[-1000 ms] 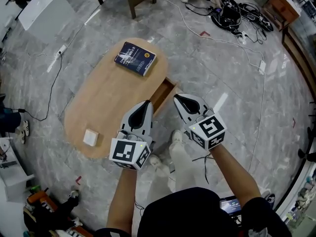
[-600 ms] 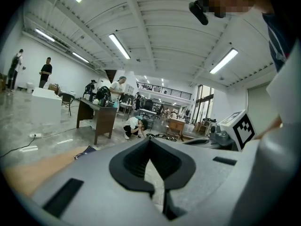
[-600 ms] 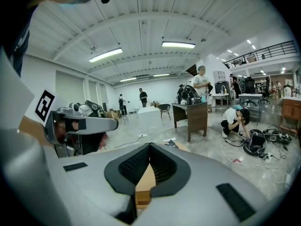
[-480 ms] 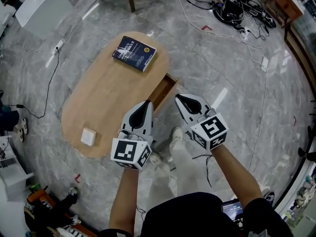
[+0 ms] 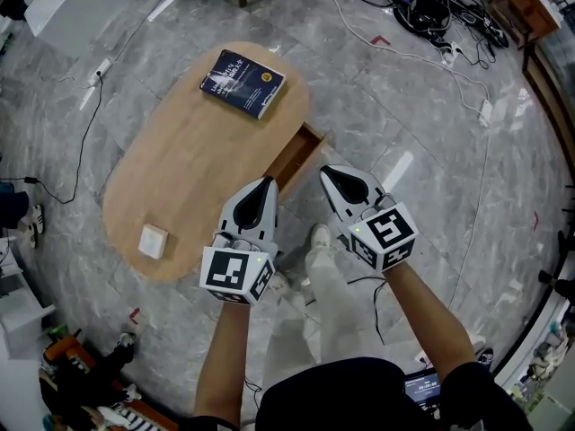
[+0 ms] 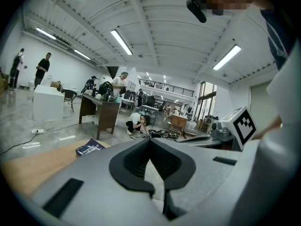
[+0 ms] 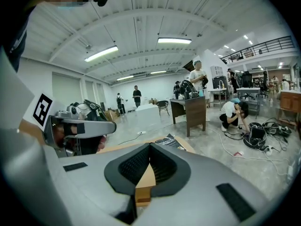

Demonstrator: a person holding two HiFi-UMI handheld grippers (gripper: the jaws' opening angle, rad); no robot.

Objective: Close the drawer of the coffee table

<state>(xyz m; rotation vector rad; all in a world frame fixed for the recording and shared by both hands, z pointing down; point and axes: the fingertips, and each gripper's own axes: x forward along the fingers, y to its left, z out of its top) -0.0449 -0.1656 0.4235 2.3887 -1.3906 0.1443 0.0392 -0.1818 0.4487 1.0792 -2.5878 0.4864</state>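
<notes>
Between my jaws there is nothing: the left gripper (image 6: 149, 142) and the right gripper (image 7: 150, 147) are both pressed together at the tips, near the drawer (image 5: 304, 158), which stands partly pulled out of the counter (image 5: 198, 169) on its long side nearest me. If I shove with one tip near an end, I judge the drawer may skew and bind, or the tip may slip off. Its long axis runs along that edge, with the front facing me.
</notes>
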